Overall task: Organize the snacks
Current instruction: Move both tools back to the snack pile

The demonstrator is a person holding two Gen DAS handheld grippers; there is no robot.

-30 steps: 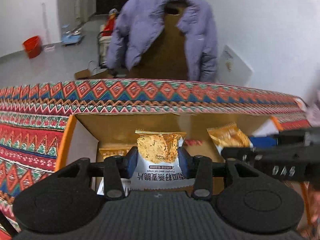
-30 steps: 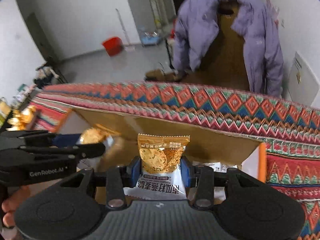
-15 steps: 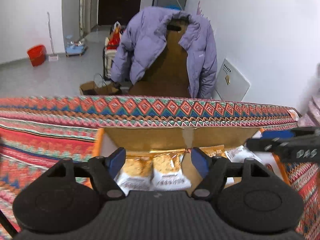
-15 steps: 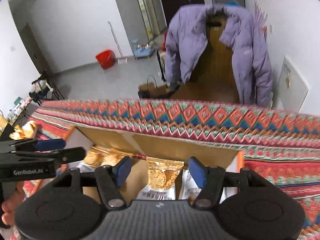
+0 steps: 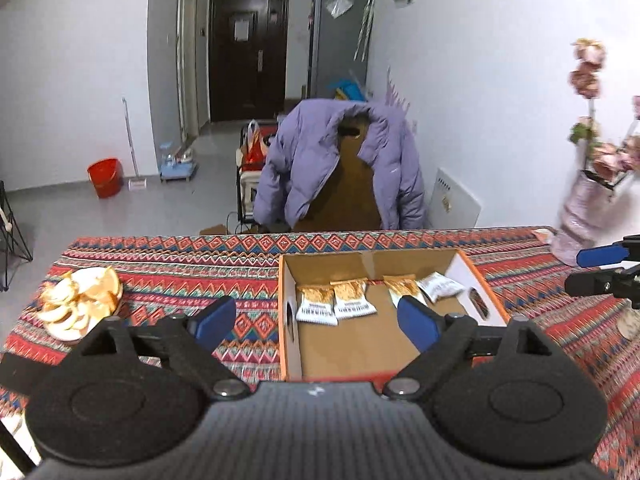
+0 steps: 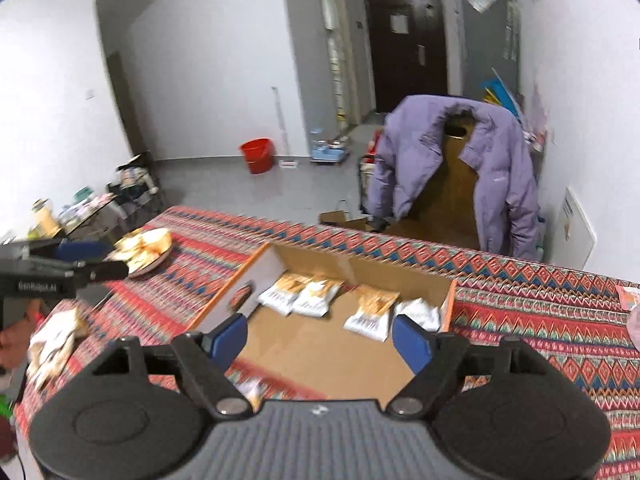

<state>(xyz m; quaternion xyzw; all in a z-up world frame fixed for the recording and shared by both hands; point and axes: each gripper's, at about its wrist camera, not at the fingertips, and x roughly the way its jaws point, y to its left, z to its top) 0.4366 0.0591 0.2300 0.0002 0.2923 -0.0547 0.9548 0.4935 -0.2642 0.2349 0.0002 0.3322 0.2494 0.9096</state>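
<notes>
Both grippers have pulled back and up from the cardboard box [image 5: 289, 280] since a second ago, their jaws just having been opening; the packets they held now lie inside. Left gripper [image 5: 316, 322] and right gripper [image 6: 319, 339] stand wide and empty. Just ahead of them four snack packets [image 5: 316, 304] sit in a row along the box's far wall. Farther left of the left gripper, a plate of loose snacks [image 5: 80, 300] waits, so more sorting seems left
</notes>
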